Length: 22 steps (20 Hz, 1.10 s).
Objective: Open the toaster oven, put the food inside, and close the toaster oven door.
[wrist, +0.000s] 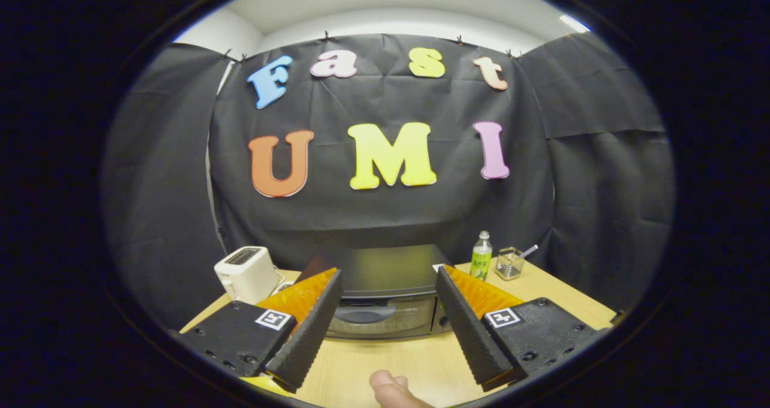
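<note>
A dark toaster oven stands on the wooden table just beyond my fingers, its glass door shut and its handle running along the door's top. My gripper hovers above the table in front of it, wide open, with nothing between the fingers. A pale, rounded piece of food lies on the table near me, below and between the fingers, partly cut off.
A white pop-up toaster sits to the left of the oven. To its right stand a green-labelled bottle and a small clear cup with a utensil in it. Black cloth walls close the booth behind the table.
</note>
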{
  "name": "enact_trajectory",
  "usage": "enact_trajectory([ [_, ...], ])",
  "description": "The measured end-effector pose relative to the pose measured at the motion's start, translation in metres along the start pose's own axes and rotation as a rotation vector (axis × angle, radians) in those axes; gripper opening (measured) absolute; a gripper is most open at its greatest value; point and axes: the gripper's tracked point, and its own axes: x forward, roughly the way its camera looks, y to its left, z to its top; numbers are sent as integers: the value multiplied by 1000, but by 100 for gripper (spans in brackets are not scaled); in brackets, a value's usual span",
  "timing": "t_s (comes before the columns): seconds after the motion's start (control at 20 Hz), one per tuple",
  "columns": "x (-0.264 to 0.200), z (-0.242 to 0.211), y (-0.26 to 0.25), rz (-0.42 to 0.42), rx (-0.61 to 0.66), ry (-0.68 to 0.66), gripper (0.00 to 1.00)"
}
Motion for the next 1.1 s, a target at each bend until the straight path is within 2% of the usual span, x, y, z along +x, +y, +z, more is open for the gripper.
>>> enact_trajectory([
  [0.15,-25,25,0,-10,-52,-63,100],
  [0.4,-64,34,14,7,14,-17,100],
  [0.75,-112,57,31,11,-69,-60,100],
  [1.1,-145,57,35,20,-98,-76,100],
])
